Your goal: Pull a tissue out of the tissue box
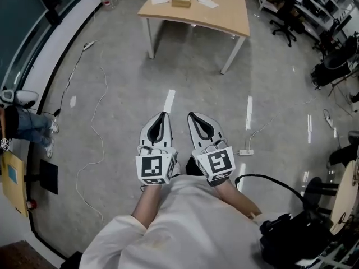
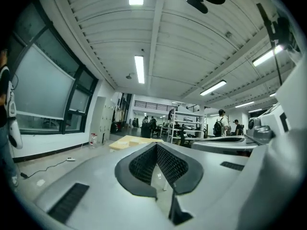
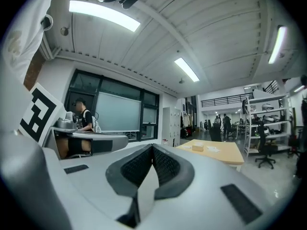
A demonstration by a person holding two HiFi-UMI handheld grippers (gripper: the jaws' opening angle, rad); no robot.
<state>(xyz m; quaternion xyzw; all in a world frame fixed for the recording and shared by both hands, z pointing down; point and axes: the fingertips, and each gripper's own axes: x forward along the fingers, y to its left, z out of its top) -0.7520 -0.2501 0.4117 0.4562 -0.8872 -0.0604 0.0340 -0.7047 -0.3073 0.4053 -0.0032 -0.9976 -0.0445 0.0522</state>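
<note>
We hold the left gripper [image 1: 163, 115] and the right gripper [image 1: 191, 116] side by side above the floor, each with its jaws pressed together on nothing. The tissue box [image 1: 181, 2] sits far ahead on the wooden table [image 1: 227, 17], well apart from both.

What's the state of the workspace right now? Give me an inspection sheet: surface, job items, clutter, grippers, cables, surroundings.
Surface: table, ahead across the floor, not yet reached.
Job's things: tissue box on the table, untouched.
Clutter: white sheets on either side of the box.
Grippers: left gripper and right gripper both shut, empty, side by side, pointing toward the table.
Cables: white cable on the floor at left; power strip at right; black cable near the right arm.
Surroundings: office chairs at upper right; a person standing at left by the windows.
</note>
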